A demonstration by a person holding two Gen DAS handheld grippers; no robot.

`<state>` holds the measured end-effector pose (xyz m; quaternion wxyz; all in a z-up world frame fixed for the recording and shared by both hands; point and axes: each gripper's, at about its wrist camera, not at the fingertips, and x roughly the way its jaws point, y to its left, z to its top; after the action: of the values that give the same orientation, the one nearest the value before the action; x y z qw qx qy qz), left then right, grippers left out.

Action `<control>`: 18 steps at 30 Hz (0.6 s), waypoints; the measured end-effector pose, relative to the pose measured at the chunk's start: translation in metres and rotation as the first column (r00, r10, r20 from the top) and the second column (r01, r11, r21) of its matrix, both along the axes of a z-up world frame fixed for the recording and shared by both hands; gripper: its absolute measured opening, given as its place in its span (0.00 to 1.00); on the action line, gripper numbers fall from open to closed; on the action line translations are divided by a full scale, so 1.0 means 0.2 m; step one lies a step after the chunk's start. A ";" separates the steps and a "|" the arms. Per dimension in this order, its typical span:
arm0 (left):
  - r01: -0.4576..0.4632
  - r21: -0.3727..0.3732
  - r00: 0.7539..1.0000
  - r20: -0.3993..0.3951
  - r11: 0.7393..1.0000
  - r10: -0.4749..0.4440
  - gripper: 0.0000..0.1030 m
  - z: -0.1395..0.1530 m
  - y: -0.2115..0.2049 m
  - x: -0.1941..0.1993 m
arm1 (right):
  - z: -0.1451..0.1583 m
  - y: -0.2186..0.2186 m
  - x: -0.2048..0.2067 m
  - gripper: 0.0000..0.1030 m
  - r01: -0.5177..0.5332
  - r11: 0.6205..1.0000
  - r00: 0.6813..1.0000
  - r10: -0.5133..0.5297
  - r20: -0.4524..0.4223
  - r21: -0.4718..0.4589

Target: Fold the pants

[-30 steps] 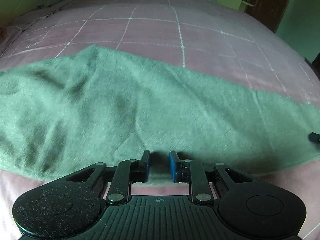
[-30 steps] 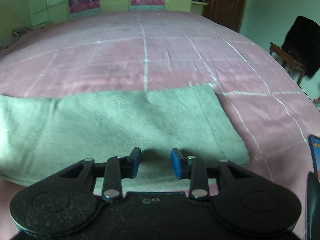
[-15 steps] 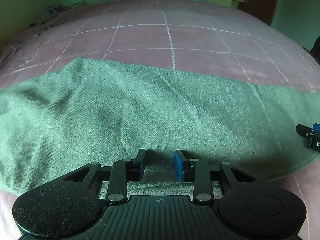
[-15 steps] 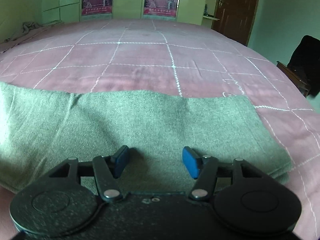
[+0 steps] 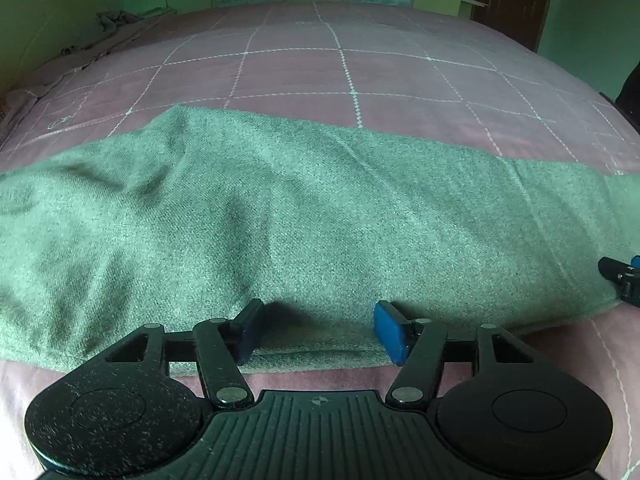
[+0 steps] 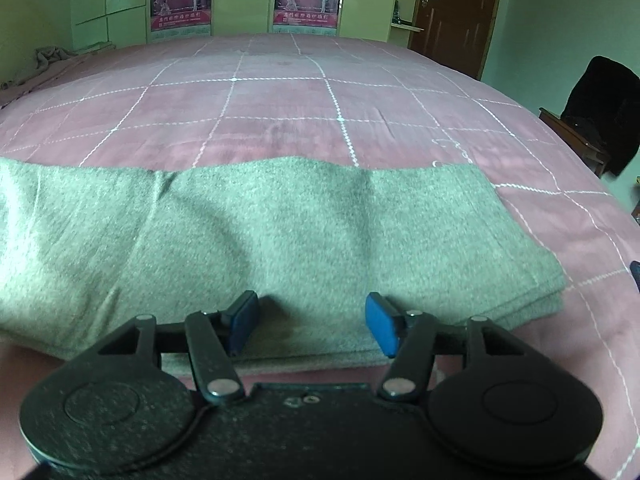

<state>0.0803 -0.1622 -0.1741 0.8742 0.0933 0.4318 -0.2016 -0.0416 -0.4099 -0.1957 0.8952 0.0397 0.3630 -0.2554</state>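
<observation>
Pants [image 5: 304,216] lie flat in a long strip across the pink bed [image 5: 360,76], near its front edge. We hold the left gripper [image 5: 318,330] and the right gripper [image 6: 310,326] low over the near edge of the cloth. Both have just been opening. Their jaws stand spread, with cloth under the gap but nothing pinched. We think the cloth is soft, thick and floppy, and not slippery. It looks already doubled, so we should pinch all the layers at the near edge, one gripper near each end.
</observation>
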 end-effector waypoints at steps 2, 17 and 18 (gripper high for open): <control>-0.007 -0.013 1.000 -0.014 1.000 0.007 0.59 0.02 0.02 0.02 | 0.00 0.02 0.00 0.58 -0.003 1.000 1.000 0.003 -0.017 -0.002; -0.228 0.074 0.972 0.082 0.971 0.222 0.60 -0.05 0.82 0.33 | 0.14 0.33 0.22 0.65 -0.134 0.988 0.991 0.133 0.007 0.078; -0.229 0.069 0.971 0.088 0.971 0.223 0.60 -0.06 0.84 0.31 | 0.13 0.36 0.25 0.65 -0.143 0.987 0.990 0.144 0.000 0.073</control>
<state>0.1429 0.0053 -0.1854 0.9036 0.0859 0.4121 -0.0798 0.0085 -0.3377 -0.1705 0.9083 0.0453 0.3763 -0.1771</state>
